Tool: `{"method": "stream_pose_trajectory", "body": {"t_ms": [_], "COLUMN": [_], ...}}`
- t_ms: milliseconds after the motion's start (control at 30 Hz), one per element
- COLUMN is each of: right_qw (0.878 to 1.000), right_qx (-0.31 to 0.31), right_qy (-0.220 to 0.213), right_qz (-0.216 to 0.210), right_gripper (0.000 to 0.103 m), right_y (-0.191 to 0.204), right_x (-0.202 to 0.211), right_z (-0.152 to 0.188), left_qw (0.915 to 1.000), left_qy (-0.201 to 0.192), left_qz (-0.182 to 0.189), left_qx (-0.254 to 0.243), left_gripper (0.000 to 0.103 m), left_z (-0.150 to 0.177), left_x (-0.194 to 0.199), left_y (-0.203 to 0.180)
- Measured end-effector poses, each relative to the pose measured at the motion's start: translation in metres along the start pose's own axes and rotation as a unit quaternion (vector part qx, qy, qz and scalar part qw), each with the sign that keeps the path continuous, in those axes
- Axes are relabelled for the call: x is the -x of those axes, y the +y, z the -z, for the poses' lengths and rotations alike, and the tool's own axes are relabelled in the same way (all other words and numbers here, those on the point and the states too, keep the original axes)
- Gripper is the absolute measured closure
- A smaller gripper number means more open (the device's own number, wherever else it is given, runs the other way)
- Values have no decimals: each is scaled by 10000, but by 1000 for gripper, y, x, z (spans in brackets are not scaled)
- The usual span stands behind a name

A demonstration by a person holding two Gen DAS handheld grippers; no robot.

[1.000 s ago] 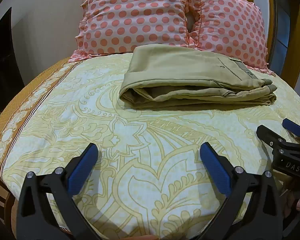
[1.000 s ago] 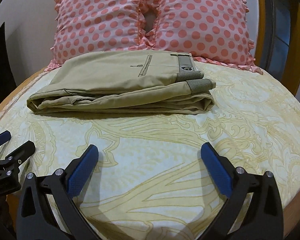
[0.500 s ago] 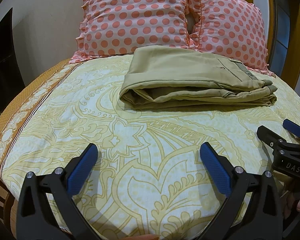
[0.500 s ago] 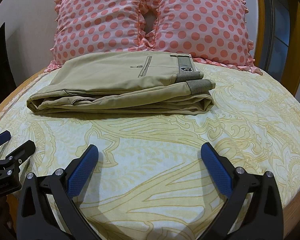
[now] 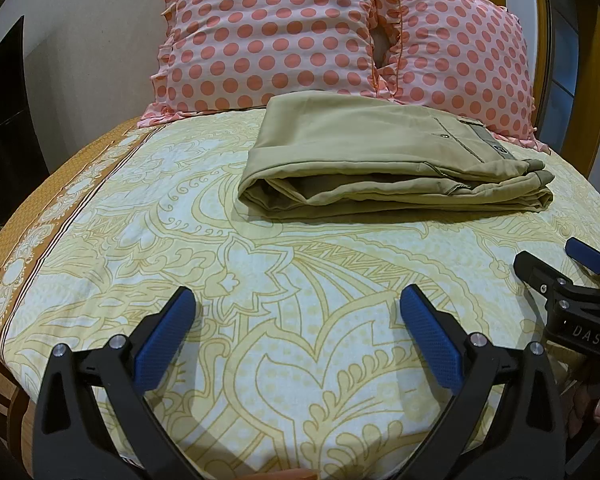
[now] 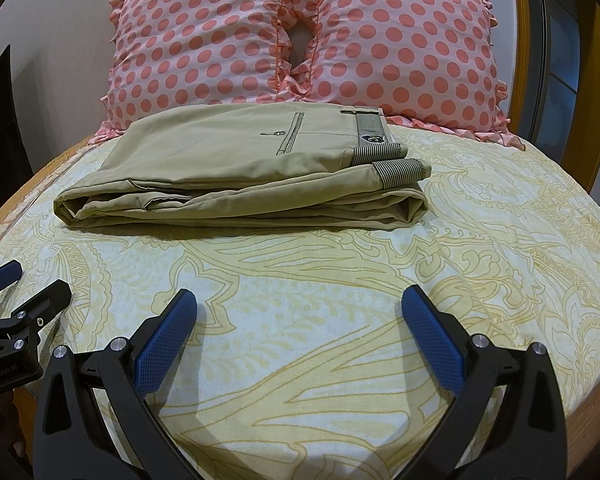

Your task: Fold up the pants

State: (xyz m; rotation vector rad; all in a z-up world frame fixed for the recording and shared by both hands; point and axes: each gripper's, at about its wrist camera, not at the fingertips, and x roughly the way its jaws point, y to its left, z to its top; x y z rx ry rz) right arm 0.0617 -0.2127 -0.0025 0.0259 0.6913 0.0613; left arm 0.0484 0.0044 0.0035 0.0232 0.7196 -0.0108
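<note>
The pants [image 6: 236, 176] lie folded on the bed [image 6: 340, 280], both hand-held grippers [image 5: 296, 320] [image 6: 298, 320] spread wide and empty, so nothing seems left but pulling away

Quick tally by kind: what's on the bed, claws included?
Folded khaki pants: 1
Pink polka-dot pillows: 2
Claws, left claw and right claw, both open and empty: 2
Total: 5

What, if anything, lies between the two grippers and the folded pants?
Nothing visible: only bare patterned bedsheet separates the open left gripper and open right gripper from the folded khaki pants.
</note>
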Motion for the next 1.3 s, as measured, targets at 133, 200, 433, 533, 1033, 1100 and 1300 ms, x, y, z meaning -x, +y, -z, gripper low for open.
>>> {"method": "stream_pose_trajectory", "body": {"t_ms": [133, 200, 433, 533, 1033, 1100, 1300], "right_qw": [10000, 10000, 10000, 10000, 10000, 10000, 10000], "right_qx": [2, 5, 6, 7, 12, 13, 10], "right_qy": [-4, -7, -8, -11, -29, -31, -33], "right_qz": [-3, -4, -3, -4, -8, -7, -3], "right_gripper": [1, 1, 1, 1, 1, 1, 1], "right_y": [0, 0, 0, 0, 1, 1, 1], "right_x": [0, 0, 0, 0, 1, 0, 0], "right_z": [0, 0, 0, 0, -1, -1, 0], "left_qw": [10000, 10000, 10000, 10000, 10000, 10000, 10000], "left_qy": [-1, -1, -2, 2, -51, -50, 5], "left_qz": [-3, -4, -3, 1, 3, 2, -7], "left_qx": [3, 3, 3, 5, -5, -11, 2], "left_gripper": [2, 2, 2, 2, 2, 2, 2], "left_z": [0, 0, 0, 0, 2, 2, 1], "left_x": [0, 0, 0, 0, 1, 1, 0], "left_y": [0, -1, 0, -1, -5, -5, -5]}}
